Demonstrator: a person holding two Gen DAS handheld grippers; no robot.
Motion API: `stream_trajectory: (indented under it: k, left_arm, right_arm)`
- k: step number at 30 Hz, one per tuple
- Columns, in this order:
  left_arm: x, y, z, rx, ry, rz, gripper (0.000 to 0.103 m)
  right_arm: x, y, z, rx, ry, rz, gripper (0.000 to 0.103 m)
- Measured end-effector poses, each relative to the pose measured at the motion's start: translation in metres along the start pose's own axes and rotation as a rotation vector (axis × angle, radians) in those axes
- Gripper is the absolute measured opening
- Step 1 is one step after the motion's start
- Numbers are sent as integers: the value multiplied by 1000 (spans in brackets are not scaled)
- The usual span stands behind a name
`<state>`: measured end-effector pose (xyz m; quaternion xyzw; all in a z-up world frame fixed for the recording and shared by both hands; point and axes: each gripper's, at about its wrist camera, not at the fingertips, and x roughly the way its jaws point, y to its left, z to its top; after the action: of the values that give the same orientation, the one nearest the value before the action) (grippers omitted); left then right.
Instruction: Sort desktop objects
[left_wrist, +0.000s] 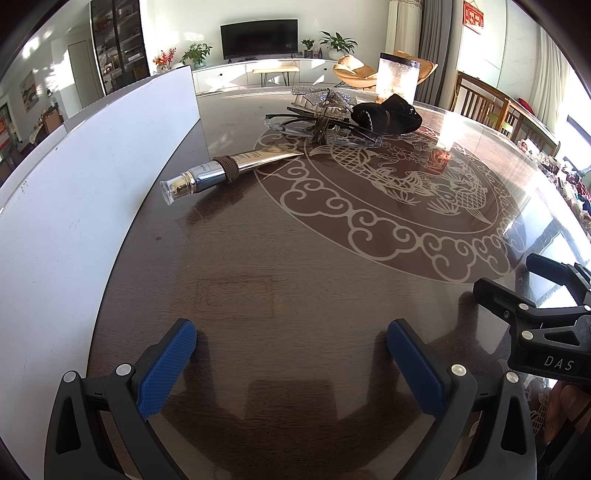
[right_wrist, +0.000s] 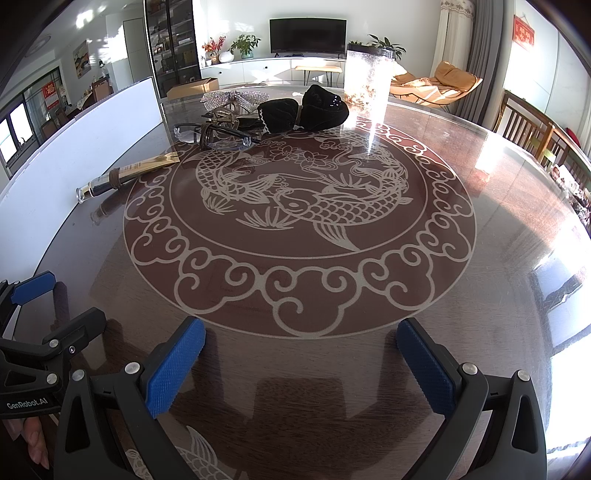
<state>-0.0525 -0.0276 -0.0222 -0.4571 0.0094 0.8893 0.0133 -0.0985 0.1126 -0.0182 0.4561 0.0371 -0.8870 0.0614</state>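
The bench (right_wrist: 461, 258) is bare beneath both tools, with a white board (left_wrist: 92, 184) standing along the far-left side of the left hand-held gripper (left_wrist: 291, 362), whose fingers are spread apart and empty. The right hand-held gripper (right_wrist: 301, 358) is likewise wide and empty. Well ahead lies a pile of a black pouch (right_wrist: 314, 107), glasses (right_wrist: 210, 138) and a bow (right_wrist: 232, 98), and nearer-left a tube (left_wrist: 229, 171); I would take the tube first, across its body, since it lies apart.
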Motion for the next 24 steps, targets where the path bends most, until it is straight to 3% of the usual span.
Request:
stream_trajectory:
  k: [13,16,20,24]
  left_arm:
    - [0,1,2,11,11,-8,103]
    - [3,3,17,97,71,-29,103]
    - [-4,21,52,155,30,26,103]
    - [12,32,94,185,59,31,102]
  right_arm:
    - [0,0,0,0,0,0,103]
    - [0,0,0,0,0,0,103]
    - [0,0,0,0,0,0,103]
    - [0,0,0,0,0,0,103]
